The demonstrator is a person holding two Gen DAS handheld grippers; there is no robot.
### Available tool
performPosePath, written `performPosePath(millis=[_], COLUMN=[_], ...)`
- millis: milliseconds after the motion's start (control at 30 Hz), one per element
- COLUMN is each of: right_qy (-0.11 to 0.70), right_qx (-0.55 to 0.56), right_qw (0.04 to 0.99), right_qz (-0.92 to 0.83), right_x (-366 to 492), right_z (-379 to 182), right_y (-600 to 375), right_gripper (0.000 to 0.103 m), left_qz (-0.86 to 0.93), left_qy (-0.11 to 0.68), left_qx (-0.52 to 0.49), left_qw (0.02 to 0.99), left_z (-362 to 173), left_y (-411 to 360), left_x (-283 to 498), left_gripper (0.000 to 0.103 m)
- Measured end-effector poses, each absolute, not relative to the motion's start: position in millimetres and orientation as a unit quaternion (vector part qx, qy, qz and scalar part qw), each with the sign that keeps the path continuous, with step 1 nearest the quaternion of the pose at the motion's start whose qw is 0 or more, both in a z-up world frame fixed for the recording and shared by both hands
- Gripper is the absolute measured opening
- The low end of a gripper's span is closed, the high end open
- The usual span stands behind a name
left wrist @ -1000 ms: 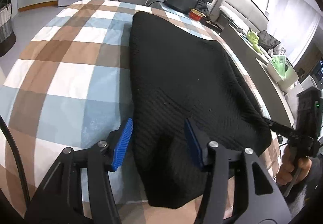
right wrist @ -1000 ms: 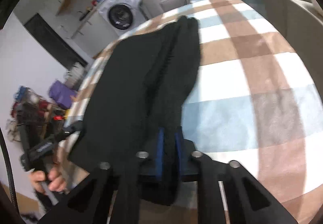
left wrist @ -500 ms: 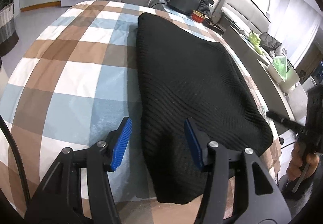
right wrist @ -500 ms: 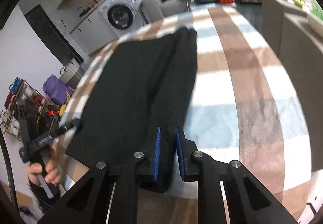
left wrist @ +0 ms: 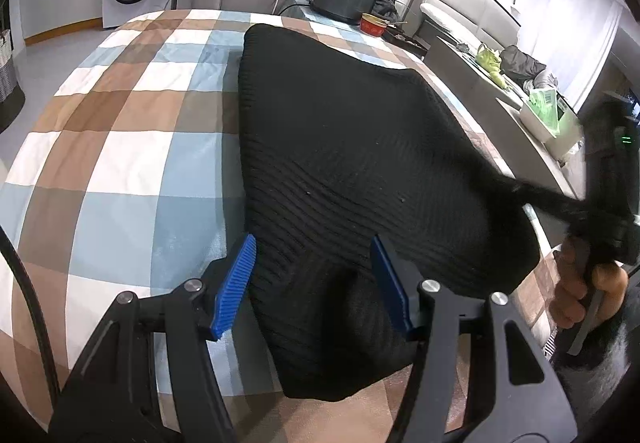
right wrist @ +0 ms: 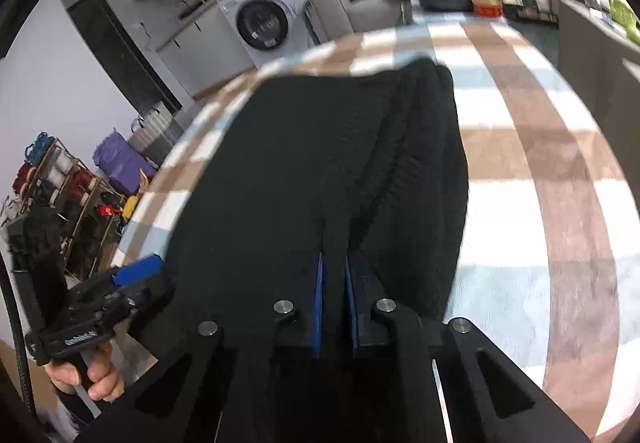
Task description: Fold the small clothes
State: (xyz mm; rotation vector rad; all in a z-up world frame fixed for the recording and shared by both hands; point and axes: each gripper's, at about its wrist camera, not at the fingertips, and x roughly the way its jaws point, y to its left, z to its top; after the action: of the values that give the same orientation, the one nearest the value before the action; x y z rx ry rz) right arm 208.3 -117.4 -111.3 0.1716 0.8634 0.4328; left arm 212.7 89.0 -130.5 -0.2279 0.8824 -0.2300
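The right tongs (right wrist: 333, 297) are pinching the black garment's (left wrist: 360, 147) edge, seemingly tightly; the left tongs (left wrist: 312, 283) are gaping wide, straddling its corner on the checked surface (left wrist: 120, 147).

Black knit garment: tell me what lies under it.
The black knit garment lies on a checked brown, blue and white cloth that shows all around it. Whatever is beneath the garment's middle is covered and cannot be seen.

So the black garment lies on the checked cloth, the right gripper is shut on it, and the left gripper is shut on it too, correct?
Not quite. The left gripper is open, its jaws apart over the black garment's near edge, as the left wrist view shows. The right gripper is shut on it, and it lies on the checked cloth.
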Motion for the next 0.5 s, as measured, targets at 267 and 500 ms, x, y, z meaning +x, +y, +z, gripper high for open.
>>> performPosePath(millis=[267, 500], right_qy=[0.462, 0.406], right_qx=[0.057, 0.056], right_qw=[0.87, 0.892], right_qz=[0.16, 0.193], right_x=[203, 163], right_z=[-132, -90], right_y=[-131, -135], right_gripper=[0.013, 0.021], left_qz=[-0.105, -0.154], left_qy=[0.426, 0.401], left_qx=[-0.098, -0.079], left_qw=[0.893, 0.899], left_z=[-129, -116], left_y=[89, 69], left_x=[210, 199], left_gripper=[0.056, 0.064])
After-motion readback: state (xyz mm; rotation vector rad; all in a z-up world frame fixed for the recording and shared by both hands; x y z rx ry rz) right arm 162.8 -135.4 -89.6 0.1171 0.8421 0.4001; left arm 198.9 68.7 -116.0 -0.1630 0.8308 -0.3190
